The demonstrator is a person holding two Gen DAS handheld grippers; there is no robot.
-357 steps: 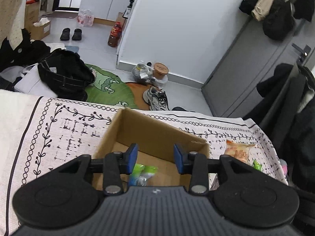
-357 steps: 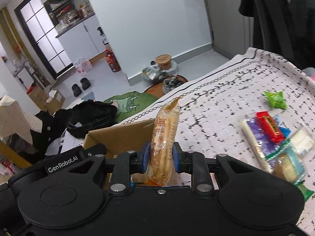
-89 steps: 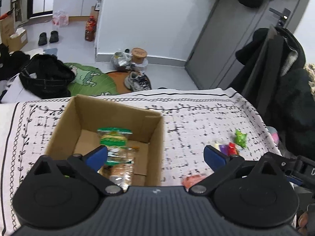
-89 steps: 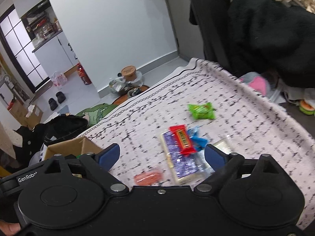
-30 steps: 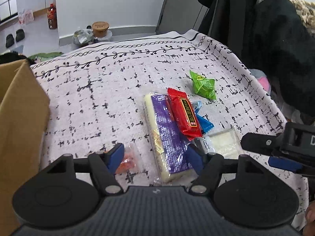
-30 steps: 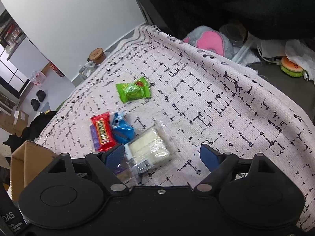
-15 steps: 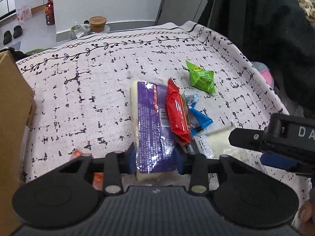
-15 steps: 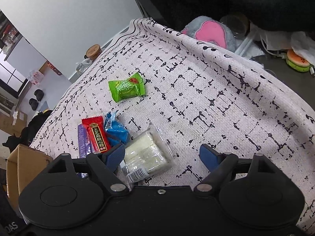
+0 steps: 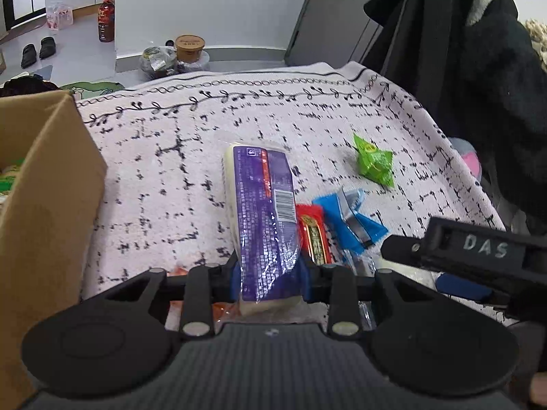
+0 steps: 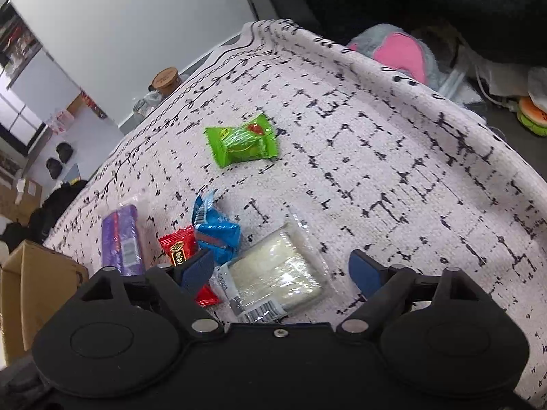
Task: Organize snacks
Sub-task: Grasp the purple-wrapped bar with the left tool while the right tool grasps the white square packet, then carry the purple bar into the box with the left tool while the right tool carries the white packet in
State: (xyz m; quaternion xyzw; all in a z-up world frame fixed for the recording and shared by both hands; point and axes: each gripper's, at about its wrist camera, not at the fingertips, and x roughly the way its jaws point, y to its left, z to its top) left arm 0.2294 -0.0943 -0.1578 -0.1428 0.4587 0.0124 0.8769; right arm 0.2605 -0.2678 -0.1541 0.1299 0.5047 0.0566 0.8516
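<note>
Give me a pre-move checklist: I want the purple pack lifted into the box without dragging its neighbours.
1. Left gripper pads on the purple pack: ok, jaws closing on its near end.
2. Red packet clear of the pack: not ok, lying against it.
3. Cardboard box open: ok.
4. Room inside the box: cannot tell.
5. Right gripper clear: ok, jaws opening around the white pack, nothing held.
</note>
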